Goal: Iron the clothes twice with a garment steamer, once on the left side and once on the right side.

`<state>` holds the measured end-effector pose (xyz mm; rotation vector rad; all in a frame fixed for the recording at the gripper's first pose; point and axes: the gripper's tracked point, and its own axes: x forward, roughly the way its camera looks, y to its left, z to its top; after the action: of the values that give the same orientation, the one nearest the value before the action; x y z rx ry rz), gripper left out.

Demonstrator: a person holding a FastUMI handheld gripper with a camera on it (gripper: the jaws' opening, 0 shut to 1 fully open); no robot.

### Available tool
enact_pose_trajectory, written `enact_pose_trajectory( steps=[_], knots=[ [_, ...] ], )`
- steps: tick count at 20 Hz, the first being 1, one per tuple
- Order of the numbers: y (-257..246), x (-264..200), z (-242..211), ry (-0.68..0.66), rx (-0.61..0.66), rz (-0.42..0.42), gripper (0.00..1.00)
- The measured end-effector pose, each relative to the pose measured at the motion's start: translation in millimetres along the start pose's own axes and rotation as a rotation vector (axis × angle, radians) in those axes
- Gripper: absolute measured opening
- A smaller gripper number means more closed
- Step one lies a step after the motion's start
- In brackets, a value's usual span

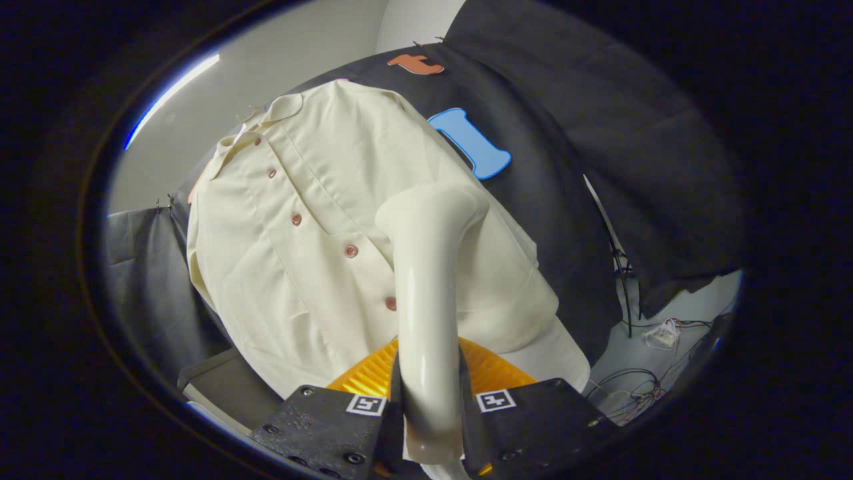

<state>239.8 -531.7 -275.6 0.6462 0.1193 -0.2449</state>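
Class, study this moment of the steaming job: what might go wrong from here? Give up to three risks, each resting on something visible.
1. The cream plastic garment steamer is clamped low on its handle between the gripper fingers; its head far above may swing or slip.
2. The head sits near the cream button-front shirt's brown buttons and might snag one.
3. Loose cables lie beside the shirt's hem and might catch.

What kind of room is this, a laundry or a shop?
Probably neither: it looks like a recording booth. Black cloth drapes the walls, loose cables lie beyond the cream button-up shirt, and the gripper is clamped on a cream plastic steamer handle.
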Motion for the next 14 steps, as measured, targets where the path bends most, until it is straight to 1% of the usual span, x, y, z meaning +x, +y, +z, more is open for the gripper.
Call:
enact_pose_trajectory(
  steps=[7, 14],
  knots=[
    [-26.0, -16.5, -33.8, 0.043, 0.031, -0.055, 0.35],
    [-32.7, -42.1, -60.1, 0.076, 0.064, -0.107, 0.35]
  ],
)
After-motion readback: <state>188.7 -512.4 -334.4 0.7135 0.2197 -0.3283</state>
